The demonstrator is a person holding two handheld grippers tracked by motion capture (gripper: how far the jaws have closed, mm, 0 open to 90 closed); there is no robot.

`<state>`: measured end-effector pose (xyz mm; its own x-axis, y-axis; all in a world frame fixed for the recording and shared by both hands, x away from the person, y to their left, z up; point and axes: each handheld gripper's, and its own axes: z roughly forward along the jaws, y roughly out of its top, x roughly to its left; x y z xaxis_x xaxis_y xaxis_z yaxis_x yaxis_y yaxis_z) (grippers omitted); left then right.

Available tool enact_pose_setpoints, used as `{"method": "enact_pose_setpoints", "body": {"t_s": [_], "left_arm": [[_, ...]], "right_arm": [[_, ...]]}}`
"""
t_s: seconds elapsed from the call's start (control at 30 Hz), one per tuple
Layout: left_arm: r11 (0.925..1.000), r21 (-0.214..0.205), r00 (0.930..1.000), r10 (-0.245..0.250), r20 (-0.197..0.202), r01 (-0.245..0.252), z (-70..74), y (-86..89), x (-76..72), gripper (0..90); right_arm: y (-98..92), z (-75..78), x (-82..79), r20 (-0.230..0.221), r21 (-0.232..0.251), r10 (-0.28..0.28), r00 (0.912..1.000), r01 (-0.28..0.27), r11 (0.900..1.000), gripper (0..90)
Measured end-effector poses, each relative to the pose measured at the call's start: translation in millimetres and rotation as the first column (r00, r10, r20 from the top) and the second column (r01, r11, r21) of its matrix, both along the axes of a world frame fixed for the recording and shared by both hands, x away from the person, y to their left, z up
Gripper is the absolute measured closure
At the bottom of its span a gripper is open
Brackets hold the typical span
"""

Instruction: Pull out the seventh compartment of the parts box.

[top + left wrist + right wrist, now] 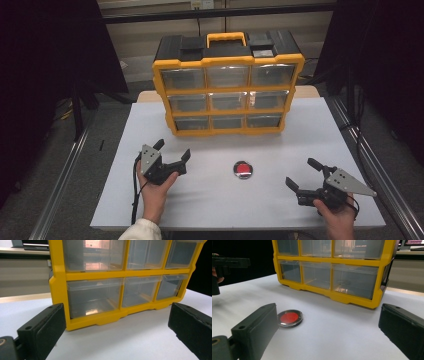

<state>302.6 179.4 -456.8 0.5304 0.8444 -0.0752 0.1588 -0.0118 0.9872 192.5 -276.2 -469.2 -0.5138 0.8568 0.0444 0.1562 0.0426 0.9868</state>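
Note:
A yellow and black drawer cabinet (228, 90) with a carry handle stands at the back centre of the white table (210, 195); its clear drawers are all shut. In front of it lies a small round disc with a red centre (243, 170). My left gripper (174, 148) is open at the front left, empty, and points at the cabinet's lower left drawers (92, 298). My right gripper (300, 171) is open at the front right, empty. In the right gripper view the disc (290, 318) lies just beyond the left jaw, apart from it, with the cabinet (332, 270) behind.
Dark curtains hang on both sides and metal rails run along the floor beside the table. The table's front edge lies close below both hands. In the right gripper view, the left gripper (229, 263) is at the far upper left.

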Motion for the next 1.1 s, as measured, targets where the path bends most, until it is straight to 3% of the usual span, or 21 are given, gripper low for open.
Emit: {"method": "enact_pose_setpoints", "body": {"t_s": [0.23, 0.33, 0.37, 0.5, 1.1], "left_arm": [[0.9999, 0.008, 0.9999, 0.013, 0.010, -0.013, 1.7, -5.9, 4.1, 1.6], [0.9998, -0.007, 0.9998, 0.018, 0.011, -0.018, 1.5, -10.0, 5.9, 1.6], [0.9998, 0.010, 0.9997, 0.020, 0.014, -0.020, 1.8, -10.0, 6.4, 1.6], [0.9995, 0.003, 0.9994, 0.033, 0.012, -0.033, 1.3, -14.7, 9.4, 1.5], [0.9959, 0.040, 0.9963, 0.080, 0.030, -0.082, 0.3, -34.7, 19.9, 1.6]], "right_arm": [[0.2, 0.0, -0.1, 0.001, 0.002, -0.001, 1.0000, 0.001, 1.0000, 2.0], [0.0, 0.2, -0.2, 0.006, 0.000, -0.004, 1.0000, 0.004, 1.0000, 2.0], [-0.5, 0.5, -0.4, 0.005, -0.001, -0.004, 1.0000, 0.004, 1.0000, 2.0], [-0.4, 0.6, -0.5, 0.006, 0.001, -0.006, 1.0000, 0.006, 1.0000, 2.0], [-1.4, 0.8, -0.8, 0.004, 0.004, -0.008, 1.0000, 0.008, 1.0000, 1.8]]}}
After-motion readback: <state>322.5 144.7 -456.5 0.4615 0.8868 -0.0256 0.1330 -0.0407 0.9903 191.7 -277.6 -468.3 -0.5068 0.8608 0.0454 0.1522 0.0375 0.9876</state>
